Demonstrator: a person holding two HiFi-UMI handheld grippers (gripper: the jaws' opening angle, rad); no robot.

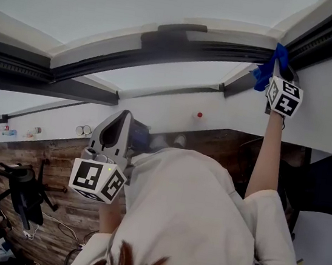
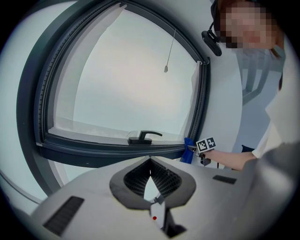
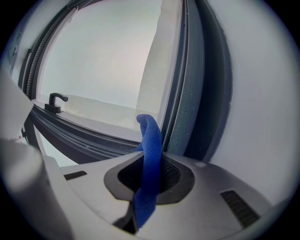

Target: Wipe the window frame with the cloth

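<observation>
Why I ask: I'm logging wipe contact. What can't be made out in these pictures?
- Head view: where the blue fabric cloth meets the dark grey window frame, hidden behind the right tool and its marker cube.
- Right gripper view: the cloth's far side, facing away; touching or apart, cannot tell.
- Left gripper view: the same contact, too small.

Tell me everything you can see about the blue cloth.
The cloth is bright blue, soft and finely textured, like microfibre. It is bunched into a narrow folded strip, pinched between the shut jaws of the right tool. One rounded end sticks up past the tips and the other hangs out behind. It sits at a corner of the dark window frame and seems pressed against it, though the exact contact is hard to see. Nothing else touches it.
</observation>
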